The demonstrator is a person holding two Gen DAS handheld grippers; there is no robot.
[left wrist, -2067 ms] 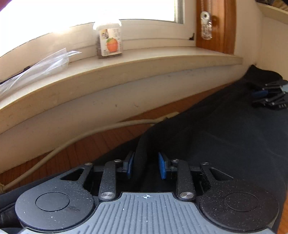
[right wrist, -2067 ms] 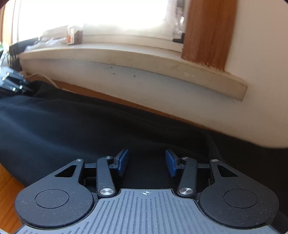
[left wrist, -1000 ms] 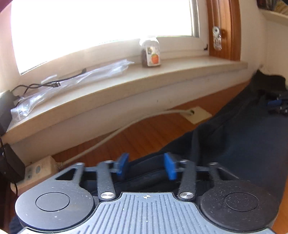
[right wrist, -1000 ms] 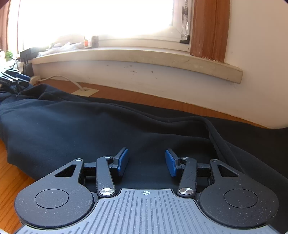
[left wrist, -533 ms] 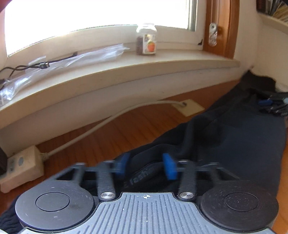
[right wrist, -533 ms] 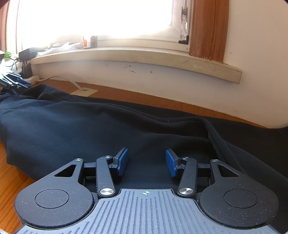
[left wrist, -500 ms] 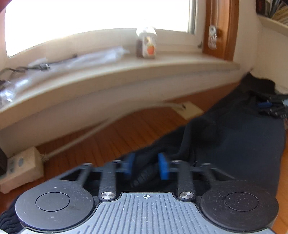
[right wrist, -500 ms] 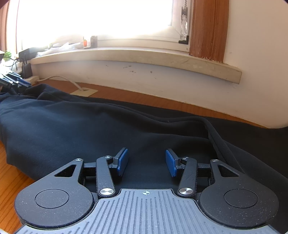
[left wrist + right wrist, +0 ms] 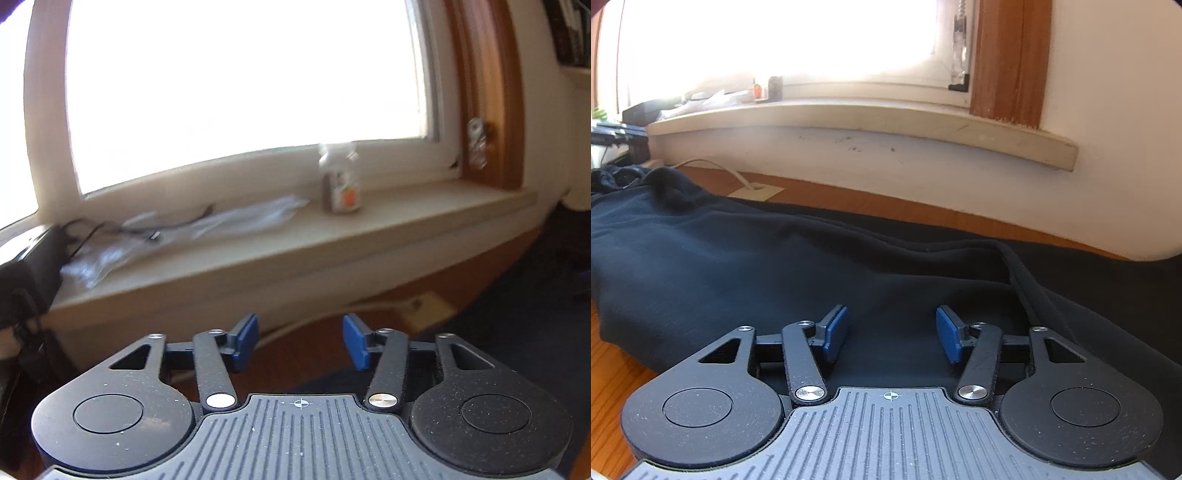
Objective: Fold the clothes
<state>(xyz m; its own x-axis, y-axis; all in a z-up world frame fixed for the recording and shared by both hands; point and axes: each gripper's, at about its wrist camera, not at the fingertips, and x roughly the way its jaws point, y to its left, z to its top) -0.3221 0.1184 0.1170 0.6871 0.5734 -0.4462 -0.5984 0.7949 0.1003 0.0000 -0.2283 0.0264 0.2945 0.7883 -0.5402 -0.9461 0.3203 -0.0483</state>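
Your left gripper (image 9: 300,341): jaws spread and still widening, nothing between the blue pads (image 9: 246,341); bare wooden tabletop (image 9: 306,354) shows through the gap. It has let go and grasps nothing. The view is blurred, so fine detail is lost.

Your right gripper (image 9: 892,338): jaws also parting, pads (image 9: 835,334) apart. The dark garment (image 9: 775,269) lies directly beneath and ahead of them, but the pads do not pinch it. Whether the fingertips brush the cloth, you cannot tell.

Garment: one piece, dark navy, spread flat across the table. From the right gripper it runs left and right, with one raised fold (image 9: 1015,266) ahead on the right. From the left gripper, only its dark edge (image 9: 517,325) shows, off to the right.

Counted ahead of the left gripper: one windowsill (image 9: 332,236), one small bottle (image 9: 341,184), one clear plastic bag (image 9: 177,236), one pale cable (image 9: 317,321), one wall plate (image 9: 428,306).
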